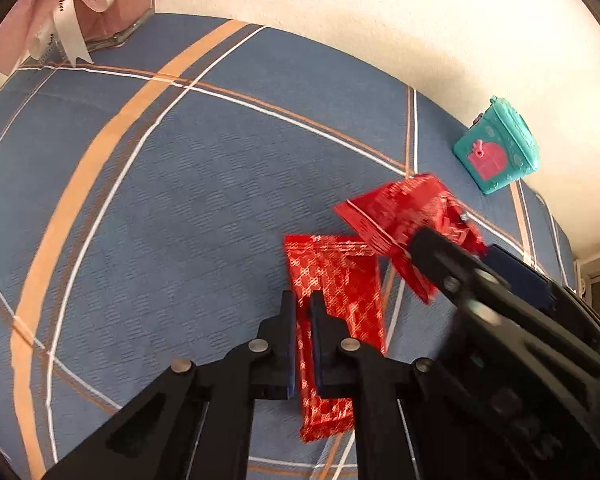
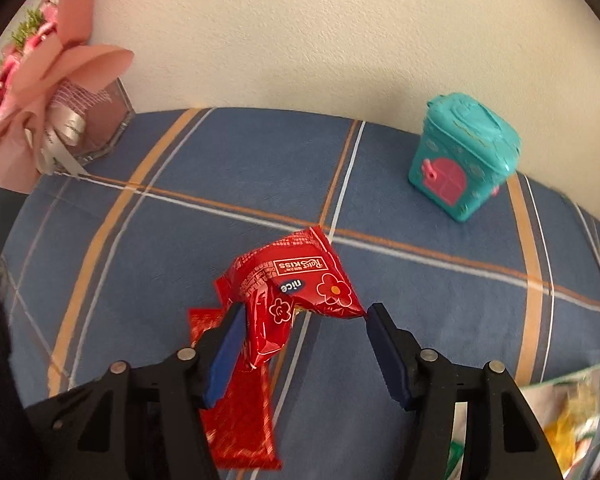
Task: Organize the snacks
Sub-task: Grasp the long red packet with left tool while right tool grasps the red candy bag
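Left gripper (image 1: pixel 303 300) pinched nearly closed on flat red snack packet (image 1: pixel 340 280). Right gripper (image 2: pixel 304 316) wide open around Rice Kiss pouch (image 2: pixel 300 280), pouch overlapping flat packet, well short of teal toy box (image 2: pixel 460 156). Looks like stacking step; next, right backs off cleanly.

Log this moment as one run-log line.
left gripper: jaws shut on flat red packet | right gripper: jaws open around puffy red snack packet | teal box untouched
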`<action>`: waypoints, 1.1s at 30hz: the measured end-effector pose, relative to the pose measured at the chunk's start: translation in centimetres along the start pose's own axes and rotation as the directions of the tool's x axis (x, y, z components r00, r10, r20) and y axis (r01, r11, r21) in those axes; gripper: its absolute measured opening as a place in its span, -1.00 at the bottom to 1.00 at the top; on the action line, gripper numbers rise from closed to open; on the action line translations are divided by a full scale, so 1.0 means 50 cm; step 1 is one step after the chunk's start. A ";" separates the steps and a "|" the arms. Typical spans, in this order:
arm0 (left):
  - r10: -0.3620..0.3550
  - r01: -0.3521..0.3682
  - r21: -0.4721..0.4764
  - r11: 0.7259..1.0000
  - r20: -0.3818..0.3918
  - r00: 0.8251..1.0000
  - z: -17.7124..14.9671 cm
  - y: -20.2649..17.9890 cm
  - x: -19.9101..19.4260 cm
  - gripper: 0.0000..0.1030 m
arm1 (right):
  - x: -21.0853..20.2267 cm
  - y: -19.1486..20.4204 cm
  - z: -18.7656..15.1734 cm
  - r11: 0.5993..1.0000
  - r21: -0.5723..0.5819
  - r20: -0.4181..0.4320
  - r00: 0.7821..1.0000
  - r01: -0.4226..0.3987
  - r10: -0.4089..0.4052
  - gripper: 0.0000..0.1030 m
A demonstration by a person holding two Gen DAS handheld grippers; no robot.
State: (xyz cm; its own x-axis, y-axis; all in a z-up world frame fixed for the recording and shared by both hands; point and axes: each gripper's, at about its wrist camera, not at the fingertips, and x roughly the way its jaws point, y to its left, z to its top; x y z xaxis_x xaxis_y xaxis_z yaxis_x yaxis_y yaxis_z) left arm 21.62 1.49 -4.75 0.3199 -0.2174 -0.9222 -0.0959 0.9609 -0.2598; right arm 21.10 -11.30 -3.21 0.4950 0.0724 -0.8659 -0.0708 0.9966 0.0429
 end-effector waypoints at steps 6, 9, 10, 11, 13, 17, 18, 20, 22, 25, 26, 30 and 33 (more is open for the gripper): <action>-0.010 0.010 -0.009 1.000 -0.011 1.000 -0.011 0.002 -0.025 -0.93 | -0.068 -0.010 -0.026 0.999 0.035 0.044 0.999 -0.020 0.019 0.25; -0.016 0.016 0.000 1.000 0.000 1.000 -0.019 -0.007 -0.054 -0.93 | -0.109 -0.012 -0.039 0.999 0.033 0.087 0.996 -0.015 0.012 0.25; -0.016 0.016 0.007 1.000 0.004 1.000 -0.023 -0.011 -0.062 -0.93 | -0.128 -0.014 -0.046 0.999 0.033 0.108 0.994 -0.014 0.010 0.25; -0.015 0.015 0.017 1.000 0.008 1.000 -0.028 -0.016 -0.071 -0.93 | -0.139 -0.014 -0.051 0.999 0.034 0.119 0.993 -0.016 0.012 0.25; -0.014 0.014 0.029 0.999 0.014 1.000 -0.031 -0.024 -0.079 -0.93 | -0.161 -0.020 -0.060 0.999 0.042 0.140 0.990 -0.020 0.014 0.25; -0.015 0.015 0.043 0.999 0.017 1.000 -0.041 -0.026 -0.093 -0.94 | -0.200 -0.045 -0.079 0.997 0.076 0.170 0.985 -0.031 0.018 0.24; -0.012 0.011 0.043 0.999 0.019 1.000 -0.051 -0.029 -0.098 -0.94 | -0.204 -0.051 -0.083 0.995 0.093 0.170 0.985 -0.037 0.021 0.24; 0.000 -0.001 0.044 0.999 0.025 1.000 -0.058 -0.024 -0.113 -0.94 | -0.221 -0.070 -0.093 0.991 0.123 0.171 0.985 -0.049 0.027 0.24; -0.003 0.001 0.039 0.999 0.038 0.999 -0.066 -0.018 -0.122 -0.94 | -0.239 -0.085 -0.109 0.989 0.142 0.181 0.983 -0.039 0.013 0.24; -0.017 0.016 0.009 1.000 0.061 0.998 -0.066 -0.004 -0.131 -0.93 | -0.254 -0.101 -0.131 0.987 0.156 0.192 0.981 -0.045 0.015 0.24; -0.032 0.033 -0.009 0.999 0.060 0.998 -0.065 0.001 -0.125 -0.88 | -0.258 -0.109 -0.138 0.986 0.163 0.197 0.980 -0.047 0.015 0.24; -0.036 0.036 -0.004 0.999 0.043 0.998 -0.063 -0.010 -0.081 -0.01 | -0.257 -0.135 -0.153 0.978 0.200 0.200 0.980 -0.054 0.013 0.24; -0.054 0.054 -0.015 0.998 0.040 0.998 -0.043 -0.034 -0.035 0.04 | -0.248 -0.134 -0.155 0.983 0.177 0.204 0.979 -0.040 0.003 0.24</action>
State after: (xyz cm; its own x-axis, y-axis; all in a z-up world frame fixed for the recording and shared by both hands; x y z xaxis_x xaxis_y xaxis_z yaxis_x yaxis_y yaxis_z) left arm 19.19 -0.14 -3.31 0.3620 -0.2616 -0.8947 -0.0926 0.9450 -0.3137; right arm 8.74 -19.17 3.38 0.6612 0.0819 -0.7457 0.0637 0.9843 0.1645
